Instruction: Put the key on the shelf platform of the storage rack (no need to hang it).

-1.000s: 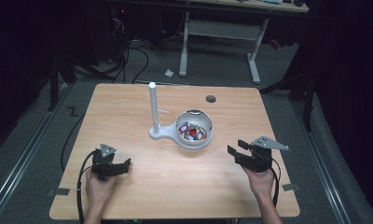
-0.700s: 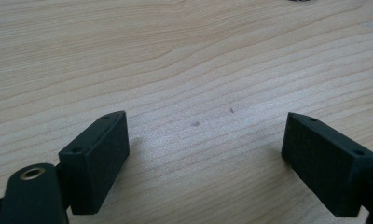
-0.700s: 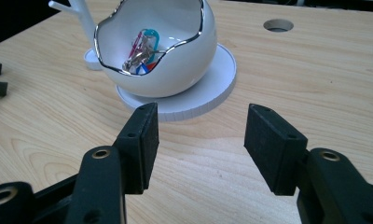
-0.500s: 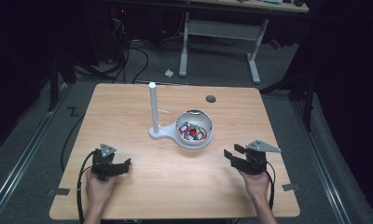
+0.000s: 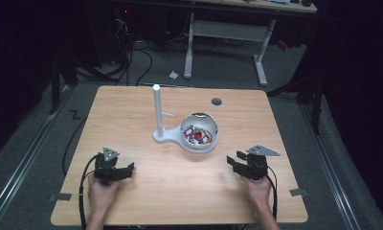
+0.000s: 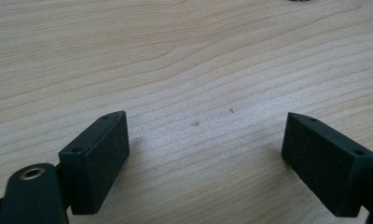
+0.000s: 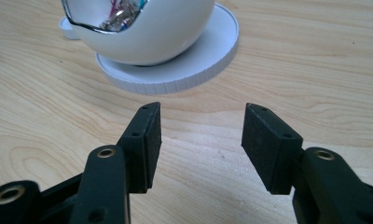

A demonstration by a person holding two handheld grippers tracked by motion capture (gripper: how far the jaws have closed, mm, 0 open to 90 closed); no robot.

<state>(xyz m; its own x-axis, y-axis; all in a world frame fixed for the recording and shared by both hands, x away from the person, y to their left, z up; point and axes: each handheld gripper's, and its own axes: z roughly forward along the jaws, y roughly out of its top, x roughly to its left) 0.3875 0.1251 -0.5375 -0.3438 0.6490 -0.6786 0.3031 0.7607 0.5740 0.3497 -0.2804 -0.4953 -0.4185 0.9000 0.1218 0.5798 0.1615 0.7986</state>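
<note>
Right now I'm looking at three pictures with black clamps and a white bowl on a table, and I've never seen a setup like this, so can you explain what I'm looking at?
A person sits at a wooden table and holds a hand-held clamp in each hand. The high view looks down from above: the left gripper is at the left, the right gripper at the right. The other two pictures come from small cameras riding on the clamps, looking along their black jaws. On the table stands a white bowl with small colourful items inside, on a white base that also carries an upright white post. Both clamps are open and hold nothing; the right one points toward the bowl.
</note>
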